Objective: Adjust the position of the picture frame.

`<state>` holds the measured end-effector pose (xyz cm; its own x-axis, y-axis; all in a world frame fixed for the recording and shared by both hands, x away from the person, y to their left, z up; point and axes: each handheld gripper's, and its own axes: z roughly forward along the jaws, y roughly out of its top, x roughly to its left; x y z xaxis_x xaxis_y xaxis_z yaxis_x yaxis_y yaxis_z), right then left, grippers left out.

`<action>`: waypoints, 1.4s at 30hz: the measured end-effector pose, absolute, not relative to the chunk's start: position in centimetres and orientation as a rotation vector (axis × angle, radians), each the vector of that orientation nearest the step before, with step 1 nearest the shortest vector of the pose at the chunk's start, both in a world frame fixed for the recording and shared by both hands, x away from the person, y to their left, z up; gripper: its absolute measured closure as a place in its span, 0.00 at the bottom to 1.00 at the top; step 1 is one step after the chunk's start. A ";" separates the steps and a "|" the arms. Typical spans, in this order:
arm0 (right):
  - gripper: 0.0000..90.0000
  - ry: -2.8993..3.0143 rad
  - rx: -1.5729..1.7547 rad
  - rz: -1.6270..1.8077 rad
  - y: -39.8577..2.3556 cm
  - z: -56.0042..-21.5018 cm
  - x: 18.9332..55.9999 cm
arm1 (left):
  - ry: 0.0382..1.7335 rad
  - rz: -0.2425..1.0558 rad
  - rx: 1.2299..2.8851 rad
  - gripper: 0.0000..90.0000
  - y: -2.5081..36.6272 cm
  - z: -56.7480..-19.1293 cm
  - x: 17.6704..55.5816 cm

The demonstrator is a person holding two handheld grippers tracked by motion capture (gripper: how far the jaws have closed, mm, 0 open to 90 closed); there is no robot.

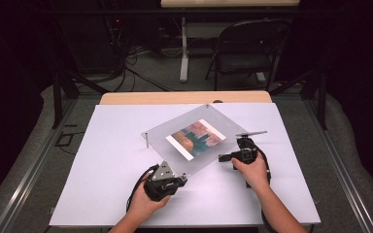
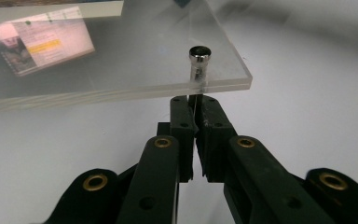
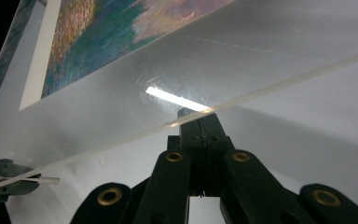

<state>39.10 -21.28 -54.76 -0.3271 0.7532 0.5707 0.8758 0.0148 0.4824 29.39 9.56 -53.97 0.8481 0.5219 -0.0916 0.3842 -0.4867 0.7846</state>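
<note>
A clear acrylic plate (image 1: 175,131) with a colourful print (image 1: 195,139) in it lies tilted over the white board. At its near corner a small metal bolt (image 2: 199,58) passes through the plate (image 2: 121,70). My left gripper (image 1: 183,177) is shut on the bolt's thin stem just below the plate; in the left gripper view the left gripper (image 2: 196,109) pinches that stem. My right gripper (image 1: 222,158) is shut with nothing between its jaws. In the right gripper view the right gripper (image 3: 196,116) has its tips under the plate's edge (image 3: 270,88), below the print (image 3: 102,37).
A thin metal pin (image 1: 147,140) stands upright at the plate's left corner. Another metal rod (image 1: 252,132) sticks out at the right corner. The white board (image 1: 107,160) covers a wooden table (image 1: 126,98). A folding chair (image 1: 245,48) and cables sit on the floor beyond.
</note>
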 end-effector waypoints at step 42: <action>0.50 -2.563 -1.535 -1.858 -22.3 -52.4 27.2 | 0.827 0.307 1.973 0.54 15.6 -52.8 31.0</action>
